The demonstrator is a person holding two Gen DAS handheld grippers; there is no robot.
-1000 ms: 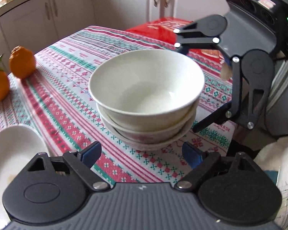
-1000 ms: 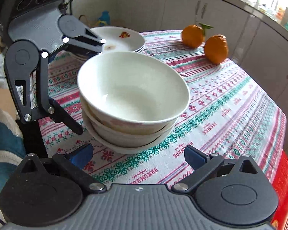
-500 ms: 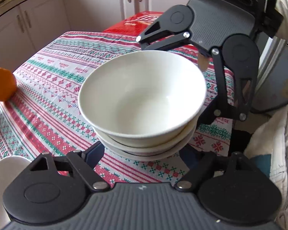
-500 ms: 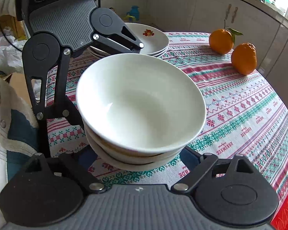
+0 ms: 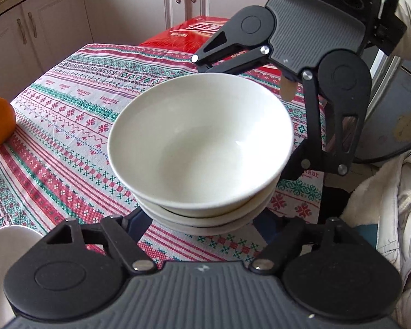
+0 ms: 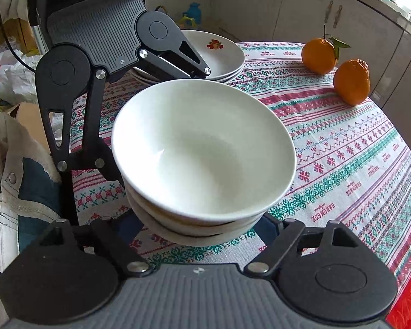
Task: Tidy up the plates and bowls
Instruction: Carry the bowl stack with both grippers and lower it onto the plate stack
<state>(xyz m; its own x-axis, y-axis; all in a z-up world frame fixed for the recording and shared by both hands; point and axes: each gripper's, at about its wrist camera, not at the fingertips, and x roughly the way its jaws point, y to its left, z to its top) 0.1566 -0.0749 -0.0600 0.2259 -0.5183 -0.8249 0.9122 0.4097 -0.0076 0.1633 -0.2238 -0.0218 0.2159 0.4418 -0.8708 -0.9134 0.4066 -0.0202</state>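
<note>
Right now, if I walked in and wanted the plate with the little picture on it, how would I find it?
Start at the table with the red, green and white patterned tablecloth. Past the stack of plain white bowls that the two claws flank, a low stack of shallow white plates sits near the far edge. Yours is the top one: only it shows a small red fruit motif.
</note>
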